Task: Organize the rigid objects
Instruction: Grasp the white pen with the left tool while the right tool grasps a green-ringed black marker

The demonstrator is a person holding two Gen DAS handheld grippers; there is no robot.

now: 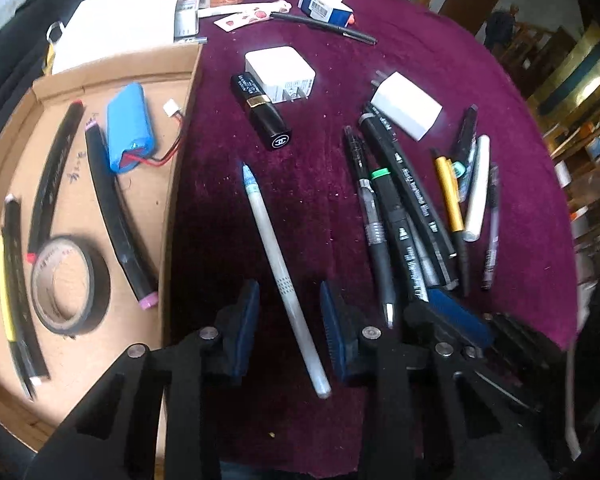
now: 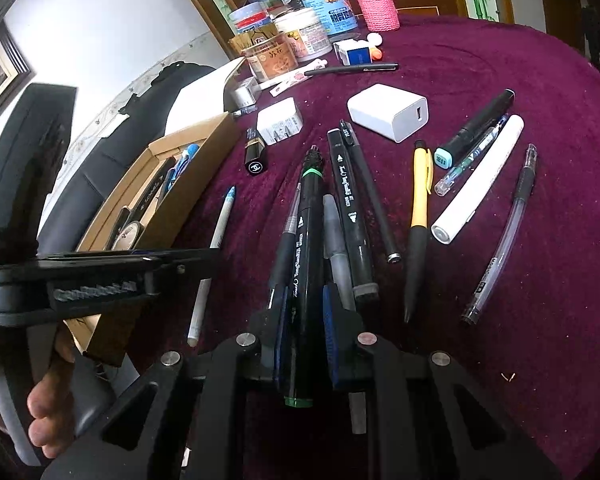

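Observation:
My left gripper (image 1: 290, 296) is open, its blue pads either side of a long white pen (image 1: 278, 276) lying on the purple cloth, not touching it. My right gripper (image 2: 306, 308) is shut on a black marker with a green band (image 2: 308, 240), at the near end of a pile of pens (image 2: 352, 216). The right gripper also shows in the left wrist view (image 1: 456, 312). A cardboard box (image 1: 180, 128) at the left holds a blue battery pack (image 1: 128, 128), black markers (image 1: 114, 216) and a tape roll (image 1: 70, 284).
On the cloth lie a black lipstick (image 1: 262, 112), two white chargers (image 1: 280, 72) (image 1: 406, 104), a yellow pen (image 2: 420, 200), a white tube (image 2: 480, 180) and a clear pen (image 2: 500, 240). Jars (image 2: 300, 36) and a pink cup (image 2: 376, 0) stand at the back.

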